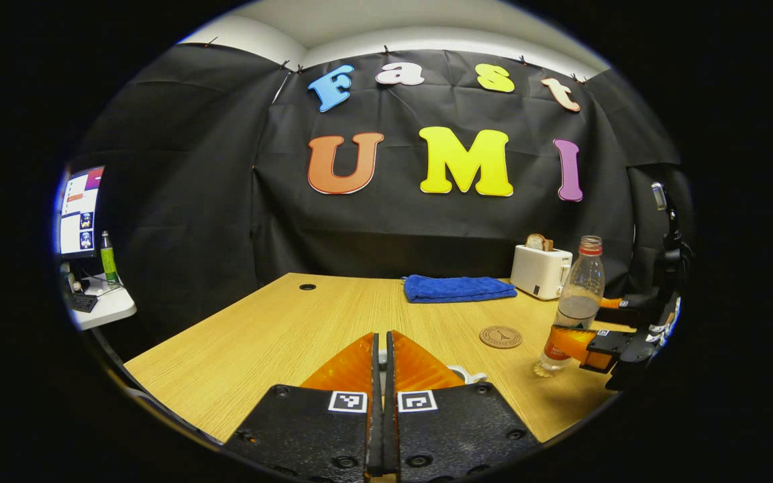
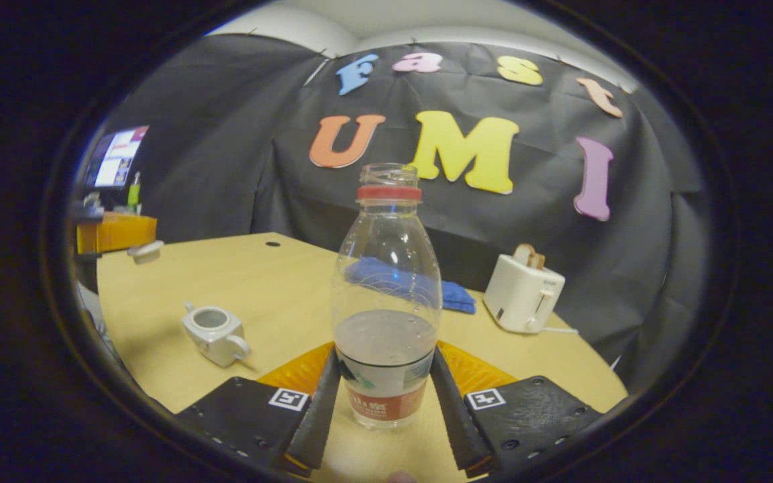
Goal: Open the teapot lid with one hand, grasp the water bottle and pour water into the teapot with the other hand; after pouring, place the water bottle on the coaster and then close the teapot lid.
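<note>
Bottle (image 2: 386, 295), uncapped and part full, stands upright between the right gripper (image 2: 386, 392) fingers, apparently clamped. Teapot (image 2: 215, 333), lid off, sits ahead-left. Left gripper (image 1: 382, 355), jaws together, likely holds the lid (image 2: 145, 251). Next: lift and tilt over the opening.

A small booth with black cloth walls and a wooden table.

Black cloth (image 1: 178, 201), clipped along its top edge, hangs behind and beside the light wooden table (image 1: 279, 329), which has a round cable hole (image 1: 307, 286) near its far edge. Above the cloth a pale ceiling (image 1: 386, 27) shows. Far to the left of the left gripper stands a white side desk (image 1: 101, 305) with a lit monitor (image 1: 80, 213) and a green bottle (image 1: 109, 258).
</note>
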Demonstrator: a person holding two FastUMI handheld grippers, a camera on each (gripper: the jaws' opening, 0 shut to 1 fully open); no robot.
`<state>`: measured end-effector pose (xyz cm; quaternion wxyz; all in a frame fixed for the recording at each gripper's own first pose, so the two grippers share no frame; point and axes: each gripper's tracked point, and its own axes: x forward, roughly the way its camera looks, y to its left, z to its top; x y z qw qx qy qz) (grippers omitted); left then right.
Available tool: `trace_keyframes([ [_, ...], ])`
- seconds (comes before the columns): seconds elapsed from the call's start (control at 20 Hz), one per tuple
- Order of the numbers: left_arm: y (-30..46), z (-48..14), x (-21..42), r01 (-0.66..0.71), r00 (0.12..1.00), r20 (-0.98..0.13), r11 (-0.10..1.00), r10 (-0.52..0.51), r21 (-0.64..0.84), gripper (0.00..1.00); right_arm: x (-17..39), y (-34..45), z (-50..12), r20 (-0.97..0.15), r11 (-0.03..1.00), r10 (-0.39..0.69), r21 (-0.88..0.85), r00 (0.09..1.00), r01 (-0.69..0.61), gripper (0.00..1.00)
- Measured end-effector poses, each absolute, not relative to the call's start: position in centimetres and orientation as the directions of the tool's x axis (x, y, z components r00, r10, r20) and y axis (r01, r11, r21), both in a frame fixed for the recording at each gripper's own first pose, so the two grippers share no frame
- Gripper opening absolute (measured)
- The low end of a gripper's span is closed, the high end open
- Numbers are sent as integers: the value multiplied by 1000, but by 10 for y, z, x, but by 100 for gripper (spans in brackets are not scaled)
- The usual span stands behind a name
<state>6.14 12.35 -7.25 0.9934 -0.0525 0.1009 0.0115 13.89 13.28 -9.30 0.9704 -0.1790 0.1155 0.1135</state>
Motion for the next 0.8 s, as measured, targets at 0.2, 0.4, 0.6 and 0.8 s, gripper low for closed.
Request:
trace_keyframes([
  [0.2, 129, -68, 62, -31, 981, -194, 995, 11, -99, 3, 159, 131, -107, -319, 746, 145, -586, 936, -315, 71],
  [0.4, 133, -68, 65, -34, 982, -190, 994, 13, -106, 3, 161, 132, -115, -342, 631, 136, -694, 930, -348, 72],
  [0.6, 138, -73, 65, -24, 979, -204, 996, 6, -90, 3, 168, 137, -107, -289, 475, 122, -823, 950, -312, 71],
  [0.8, 139, -79, 63, -10, 978, -207, 997, -5, -74, 3, 168, 147, -111, -261, 317, 150, -901, 954, -297, 72],
])
